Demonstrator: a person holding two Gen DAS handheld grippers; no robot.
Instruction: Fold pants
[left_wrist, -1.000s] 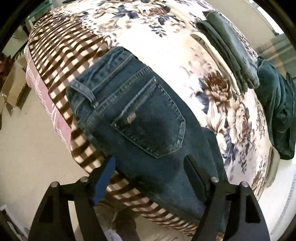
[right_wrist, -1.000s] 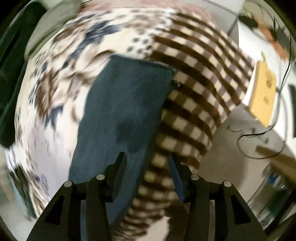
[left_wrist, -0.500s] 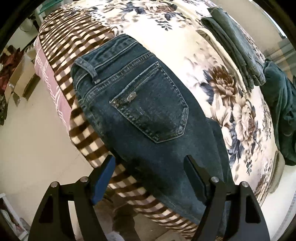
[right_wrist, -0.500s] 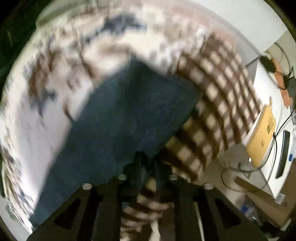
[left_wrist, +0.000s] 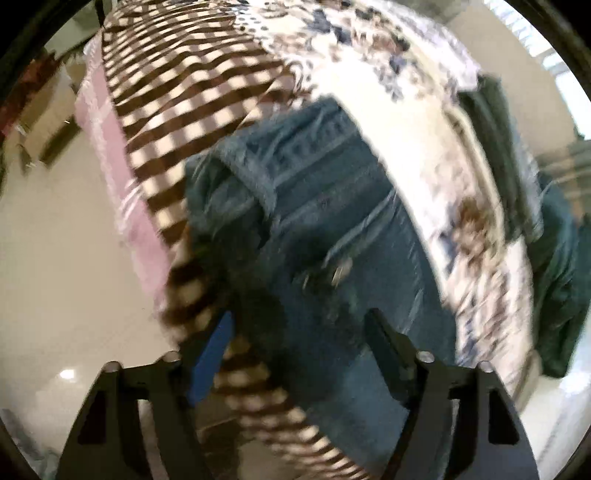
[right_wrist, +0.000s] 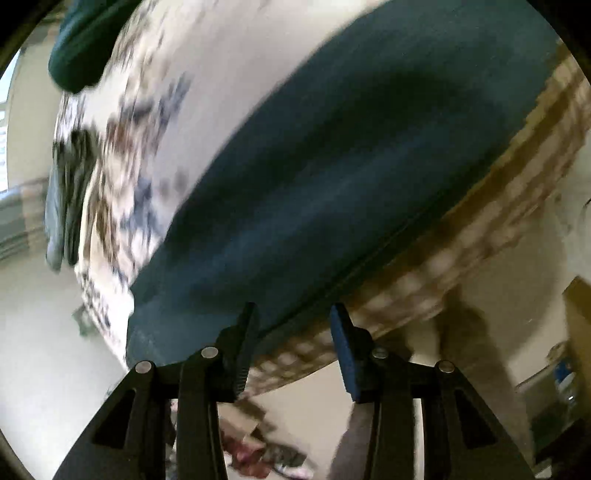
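Note:
Dark blue jeans lie on a bed with a floral and brown-checked cover. In the left wrist view the waistband end is bunched and folded over near the bed's edge, blurred by motion. My left gripper is open, just above the jeans near the back pocket. In the right wrist view the jeans' leg stretches across the bed. My right gripper is open at the jeans' lower edge, its left finger against the denim.
A stack of folded jeans and a dark green garment lie at the bed's far side. Beige floor lies below the bed edge. A box and clutter stand on the floor to the right.
The right gripper, shut half a second ago, has opened and swung along the jeans' leg. The left gripper moved toward the waistband, which is now bunched and folded over.

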